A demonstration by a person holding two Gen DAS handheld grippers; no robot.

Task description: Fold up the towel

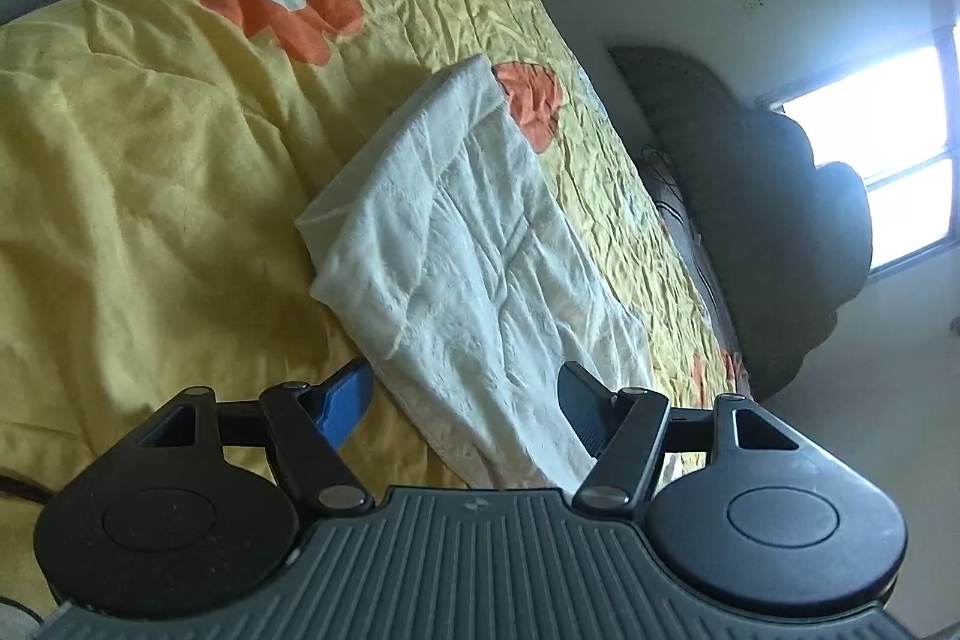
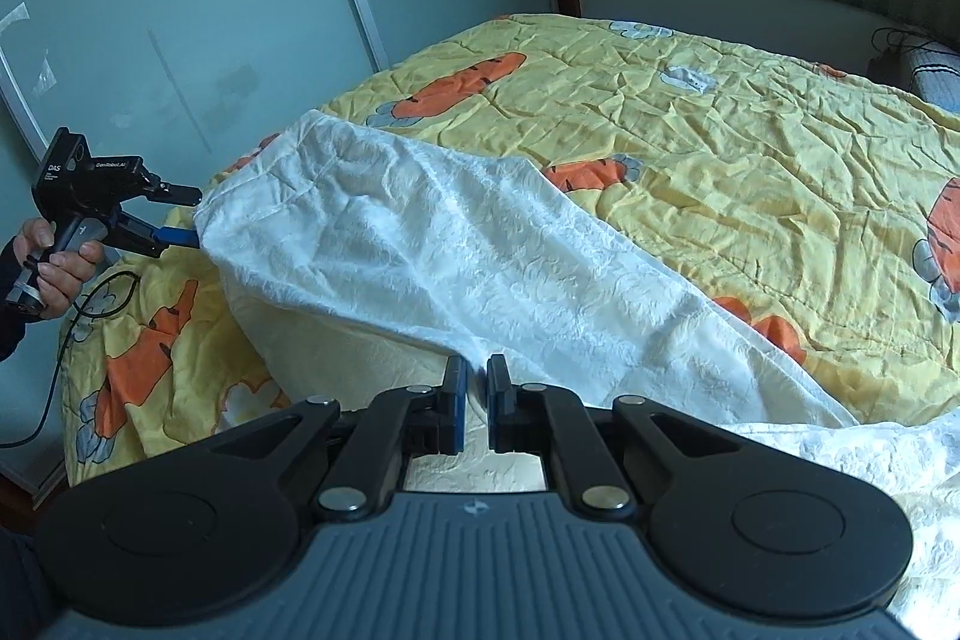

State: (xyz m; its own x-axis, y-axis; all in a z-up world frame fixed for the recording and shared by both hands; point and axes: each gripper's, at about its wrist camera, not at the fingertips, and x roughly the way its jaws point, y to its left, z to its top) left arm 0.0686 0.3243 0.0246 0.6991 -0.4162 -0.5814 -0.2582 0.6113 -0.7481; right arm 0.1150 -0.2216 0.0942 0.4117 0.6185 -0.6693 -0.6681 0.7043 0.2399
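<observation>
Our white towel (image 2: 456, 244) stretches lengthwise across the bed (image 2: 750, 142), from our right gripper (image 2: 475, 388), clamped on its edge, toward our left gripper (image 1: 465, 400), fingers spread.

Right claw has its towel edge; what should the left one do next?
Probably close the left claw on the towel: its jaws stand open around the near edge, not pinching, while the right claw is shut on its edge.
</observation>
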